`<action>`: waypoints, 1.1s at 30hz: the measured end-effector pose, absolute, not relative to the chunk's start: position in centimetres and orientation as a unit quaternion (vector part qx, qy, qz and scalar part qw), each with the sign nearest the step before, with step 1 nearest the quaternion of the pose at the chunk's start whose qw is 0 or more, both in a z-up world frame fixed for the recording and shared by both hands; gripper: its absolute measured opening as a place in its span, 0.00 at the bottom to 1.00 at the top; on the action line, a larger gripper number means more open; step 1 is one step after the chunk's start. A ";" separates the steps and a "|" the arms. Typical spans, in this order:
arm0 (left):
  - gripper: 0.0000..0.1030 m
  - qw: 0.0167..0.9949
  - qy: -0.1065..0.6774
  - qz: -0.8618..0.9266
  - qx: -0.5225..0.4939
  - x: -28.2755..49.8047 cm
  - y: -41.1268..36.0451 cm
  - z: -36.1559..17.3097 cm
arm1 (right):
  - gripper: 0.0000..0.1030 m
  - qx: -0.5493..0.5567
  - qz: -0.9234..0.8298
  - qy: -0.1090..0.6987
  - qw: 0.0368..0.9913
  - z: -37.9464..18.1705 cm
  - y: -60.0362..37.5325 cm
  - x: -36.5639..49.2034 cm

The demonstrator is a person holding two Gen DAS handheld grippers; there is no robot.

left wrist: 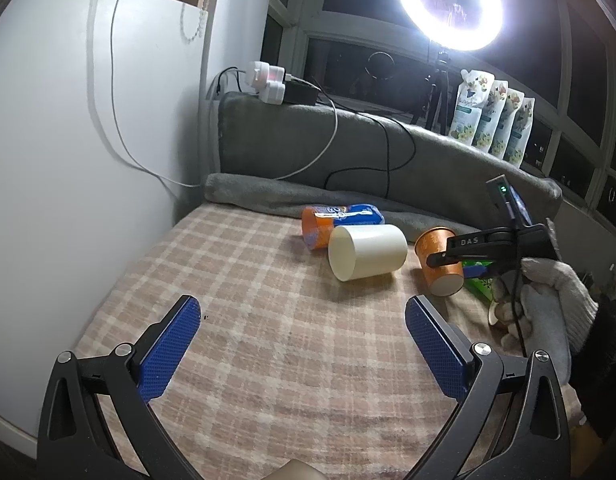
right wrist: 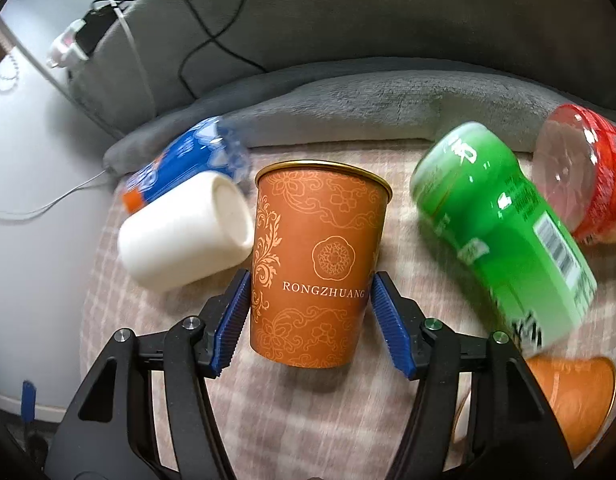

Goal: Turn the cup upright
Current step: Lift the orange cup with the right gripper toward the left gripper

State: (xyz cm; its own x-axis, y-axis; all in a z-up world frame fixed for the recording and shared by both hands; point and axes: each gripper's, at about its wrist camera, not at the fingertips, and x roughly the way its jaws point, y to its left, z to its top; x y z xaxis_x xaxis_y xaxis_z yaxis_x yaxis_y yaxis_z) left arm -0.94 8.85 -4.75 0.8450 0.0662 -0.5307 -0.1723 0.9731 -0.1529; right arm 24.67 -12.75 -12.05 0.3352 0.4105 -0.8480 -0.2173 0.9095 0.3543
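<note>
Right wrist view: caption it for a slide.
Right gripper closes on the orange cup, with the white cup and green can lying alongside on the checked blanket.

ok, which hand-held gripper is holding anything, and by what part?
The right hand-held gripper grips the orange paper cup by its lower side wall. The left hand-held gripper is open and empty.
</note>
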 end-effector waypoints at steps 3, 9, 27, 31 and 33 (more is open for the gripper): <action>0.99 0.953 0.279 0.054 -0.103 -0.8 8.7 -5.0 | 0.62 0.094 0.199 0.541 0.811 -11.9 -13.2 23.2; 0.99 0.951 0.288 0.043 -0.106 -0.7 8.3 -5.4 | 0.62 0.101 0.226 0.543 0.803 -11.6 -13.8 20.0; 0.96 0.925 0.348 -0.022 -0.154 1.6 7.0 -7.4 | 0.62 0.150 0.268 0.567 0.764 -13.5 -14.4 12.6; 0.96 0.920 0.357 -0.037 -0.160 2.2 6.5 -7.4 | 0.63 0.144 0.260 0.570 0.766 -14.0 -14.3 12.1; 0.96 0.915 0.364 -0.050 -0.169 2.6 6.4 -7.5 | 0.64 0.139 0.258 0.570 0.768 -14.0 -14.2 12.0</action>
